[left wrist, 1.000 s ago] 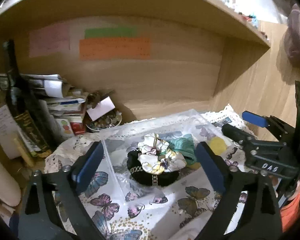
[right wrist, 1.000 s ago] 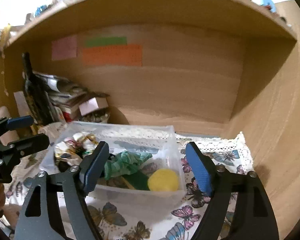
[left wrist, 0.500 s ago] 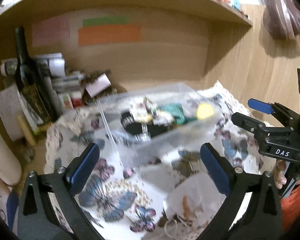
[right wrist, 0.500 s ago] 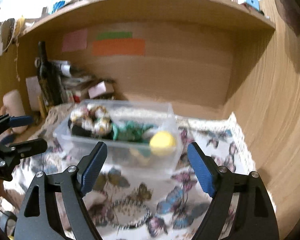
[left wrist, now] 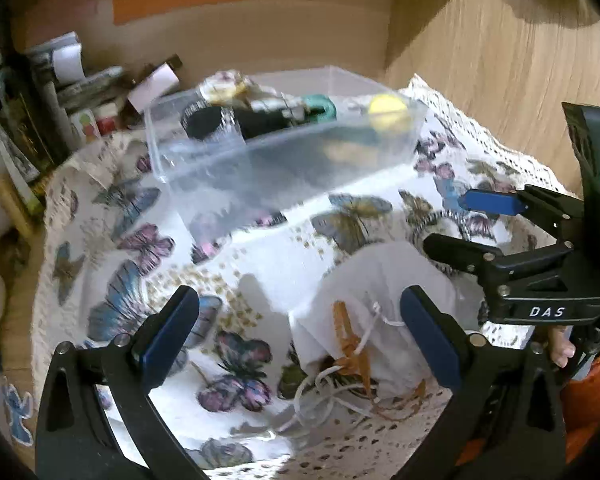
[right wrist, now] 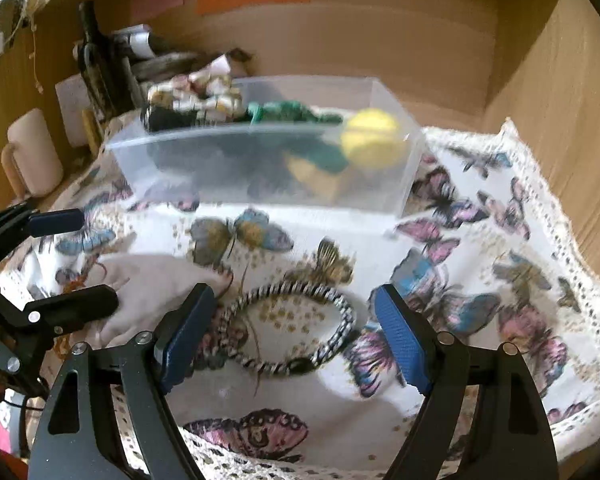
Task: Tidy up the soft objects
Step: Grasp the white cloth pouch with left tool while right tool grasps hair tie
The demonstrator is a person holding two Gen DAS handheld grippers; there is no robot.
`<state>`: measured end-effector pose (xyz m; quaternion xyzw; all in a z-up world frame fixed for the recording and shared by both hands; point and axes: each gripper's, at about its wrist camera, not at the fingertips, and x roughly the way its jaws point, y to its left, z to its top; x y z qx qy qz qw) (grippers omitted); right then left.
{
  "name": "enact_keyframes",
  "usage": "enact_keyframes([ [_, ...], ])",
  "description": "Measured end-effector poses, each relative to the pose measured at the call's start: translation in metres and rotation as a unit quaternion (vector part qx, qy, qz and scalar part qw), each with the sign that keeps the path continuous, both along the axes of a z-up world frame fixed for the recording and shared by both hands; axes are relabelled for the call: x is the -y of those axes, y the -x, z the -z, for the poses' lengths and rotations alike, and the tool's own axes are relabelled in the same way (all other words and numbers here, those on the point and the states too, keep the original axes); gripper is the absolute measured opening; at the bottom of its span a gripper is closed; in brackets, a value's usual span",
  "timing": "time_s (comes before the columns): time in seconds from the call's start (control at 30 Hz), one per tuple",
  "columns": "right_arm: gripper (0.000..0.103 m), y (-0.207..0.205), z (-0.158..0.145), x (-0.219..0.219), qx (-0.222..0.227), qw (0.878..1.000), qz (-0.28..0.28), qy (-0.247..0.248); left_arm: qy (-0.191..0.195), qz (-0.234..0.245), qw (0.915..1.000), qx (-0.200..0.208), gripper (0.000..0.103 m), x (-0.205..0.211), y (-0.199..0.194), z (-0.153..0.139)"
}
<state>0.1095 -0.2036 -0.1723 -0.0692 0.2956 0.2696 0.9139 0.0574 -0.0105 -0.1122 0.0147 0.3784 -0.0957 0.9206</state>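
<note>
Now on the butterfly cloth point(right wrist: 480, 280): striped scrunchie ring point(right wrist: 288, 326), black-and-white, lying flat just ahead of the right gripper point(right wrist: 290, 332), between its blue pads, untouched. Looks light, soft and springy, likely to squash flat under a pinch; best taken across one side of the loop, not over the hole. Beside it to the left, white cloth pouch point(left wrist: 380, 308) with drawstrings and brown ribbon trailing loose, limp and floppy, sits between the pads of the left gripper point(left wrist: 300, 332), not yet pinched. Probably safest grabbed by the bunched body, not the cords, which could snag. Both grippers wide apart, holding nothing. Further back, clear plastic bin point(right wrist: 260, 168), rigid, thin-walled and smooth, already carrying a yellow pom-pom ball point(right wrist: 374, 138), a green scrunchie point(right wrist: 288, 112), and a floral scrunchie point(right wrist: 196, 94) stacked on a black one. Lace edging round the cloth, wood-grain shelf walls point(right wrist: 560, 120) behind and right, cluttered papers point(left wrist: 84, 80) and a dark bottle point(right wrist: 96, 56) at the back left.
</note>
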Motion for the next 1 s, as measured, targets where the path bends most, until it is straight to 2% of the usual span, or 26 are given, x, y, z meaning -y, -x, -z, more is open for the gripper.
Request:
enact_keyframes([
  [0.23,0.08,-0.007,0.011,-0.006,-0.017,1.0,-0.011,0.016,0.041,0.009,0.9987,-0.03,0.102,0.0,-0.006,0.013],
  [0.27,0.075,-0.007,0.011,-0.006,-0.015,1.0,-0.011,0.017,0.047,0.01,0.9983,-0.034,0.102,0.001,-0.007,0.015],
  [0.37,0.06,-0.006,0.011,-0.005,-0.011,1.0,-0.014,0.018,0.058,0.015,0.9975,-0.037,0.089,0.002,-0.007,0.017],
  [0.43,0.049,-0.005,0.01,-0.006,-0.008,1.0,-0.015,0.02,0.052,0.025,0.9978,-0.034,0.073,0.006,-0.006,0.016],
  [0.47,0.043,-0.005,0.01,-0.006,-0.007,1.0,-0.016,0.02,0.053,0.032,0.9975,-0.033,0.07,0.008,-0.006,0.016],
  [0.5,0.04,-0.004,0.01,-0.006,-0.006,1.0,-0.017,0.02,0.054,0.036,0.9974,-0.033,0.062,0.01,-0.005,0.016],
  [0.57,0.025,-0.003,0.009,-0.007,-0.005,1.0,-0.018,0.019,0.052,0.049,0.997,-0.03,0.05,0.013,-0.003,0.015],
  [0.63,0.016,-0.003,0.009,-0.008,-0.002,1.0,-0.018,0.019,0.051,0.053,0.9969,-0.027,0.033,0.015,-0.003,0.015],
  [0.7,0.013,-0.002,0.008,-0.007,-0.001,1.0,-0.018,0.016,0.061,0.061,0.9959,-0.028,0.021,0.014,-0.002,0.015],
  [0.8,0.012,0.0,0.004,-0.005,0.001,1.0,-0.014,0.008,0.065,0.061,0.9958,-0.02,0.015,0.013,0.0,0.013],
  [1.0,0.012,0.003,-0.014,0.004,0.024,1.0,-0.002,-0.016,0.064,0.042,0.9967,0.027,0.013,0.006,0.01,-0.007],
])
